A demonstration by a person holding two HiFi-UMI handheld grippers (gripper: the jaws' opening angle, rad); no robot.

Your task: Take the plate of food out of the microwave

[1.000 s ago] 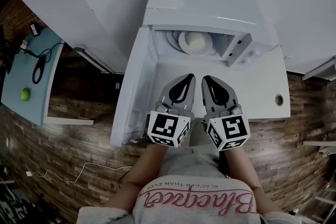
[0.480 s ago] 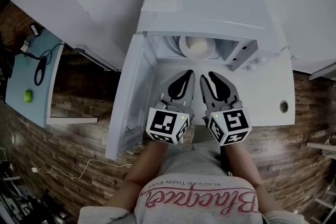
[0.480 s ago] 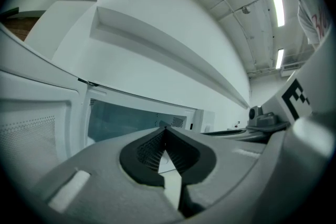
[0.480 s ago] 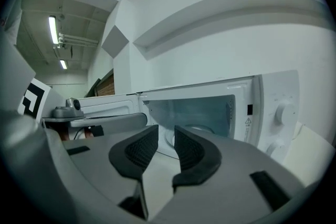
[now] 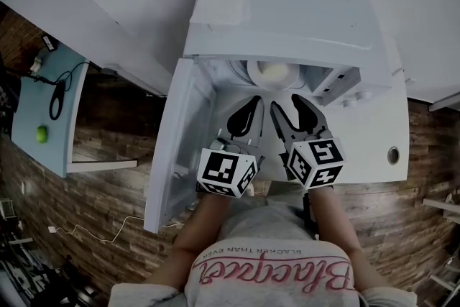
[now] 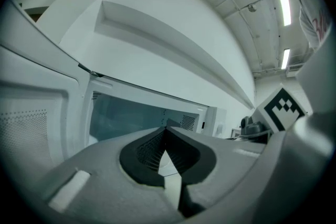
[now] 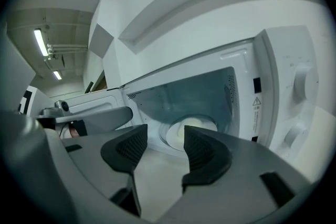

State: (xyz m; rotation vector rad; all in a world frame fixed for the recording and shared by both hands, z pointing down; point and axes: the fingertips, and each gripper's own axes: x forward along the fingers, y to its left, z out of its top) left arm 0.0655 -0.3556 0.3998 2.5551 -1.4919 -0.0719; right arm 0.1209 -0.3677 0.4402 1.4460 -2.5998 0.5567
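A white microwave (image 5: 287, 11) stands on a white counter with its door (image 5: 171, 147) swung open to the left. Inside, a white plate (image 5: 272, 72) with pale food sits on the turntable; the right gripper view also has this plate (image 7: 190, 127). My right gripper (image 5: 286, 103) is just in front of the opening; its jaws have just been opening and stand open with nothing between them. In its own view the right gripper (image 7: 164, 140) points at the plate. My left gripper (image 5: 252, 100) is beside it, shut and empty, its pads meeting (image 6: 166, 136).
The microwave's control panel with two knobs (image 7: 302, 84) is right of the cavity. The counter (image 5: 366, 147) has a round hole (image 5: 392, 154) at its right. A light blue side table (image 5: 36, 118) at the left holds a green ball (image 5: 42, 133) and a black cable (image 5: 56, 98).
Both grippers have moved forward toward the microwave opening. The right gripper's jaws went from shut to open. The left gripper stayed shut.
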